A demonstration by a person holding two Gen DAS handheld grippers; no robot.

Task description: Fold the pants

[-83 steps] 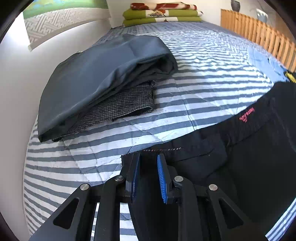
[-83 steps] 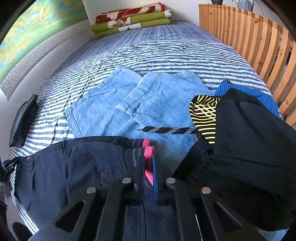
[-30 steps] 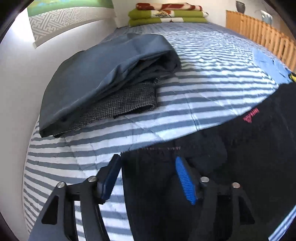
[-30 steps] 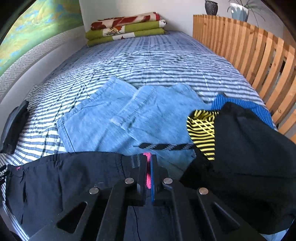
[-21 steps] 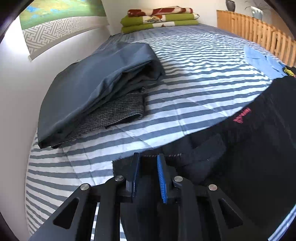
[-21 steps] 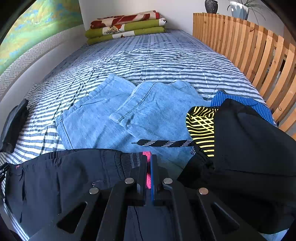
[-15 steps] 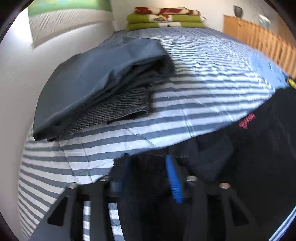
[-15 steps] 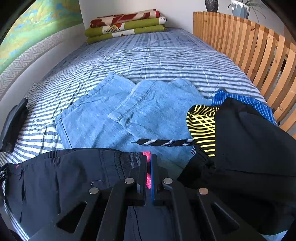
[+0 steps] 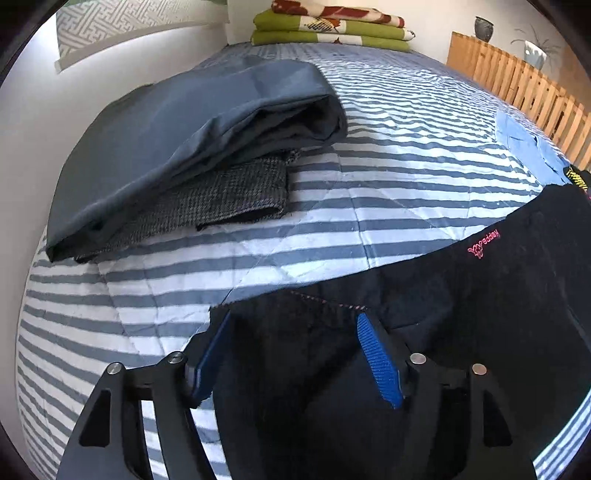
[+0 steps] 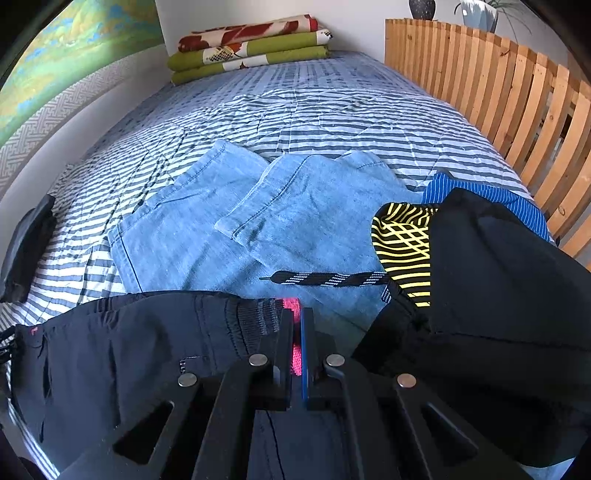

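1. Left wrist view: black pants point(image 9: 461, 314) lie spread on the striped bed point(image 9: 388, 155), filling the lower right of my view, with a small pink logo near their far edge. My left gripper point(image 9: 291, 332) sits over the pants' near corner, its jaws released and standing apart; they have just been opening, and the dark cloth lies between them, though I see neither blue pad pressing on it. Off to the left, a folded grey garment point(image 9: 177, 125) rests on a folded checked piece point(image 9: 221, 199), well apart from the pants. Folded green blankets point(image 9: 328, 26) sit at the bed's far end.

2. Right wrist view: my right gripper point(image 10: 297, 325) has its jaws clenched on the pink-trimmed elastic edge of the black pants point(image 10: 129, 350), which stretch away to the left. Beyond them lie light blue jeans point(image 10: 258, 221). A black-and-white drawstring point(image 10: 325, 278) runs across the denim toward a black and yellow garment point(image 10: 480, 277) heaped on the right, beside the wooden slatted rail point(image 10: 498, 81).
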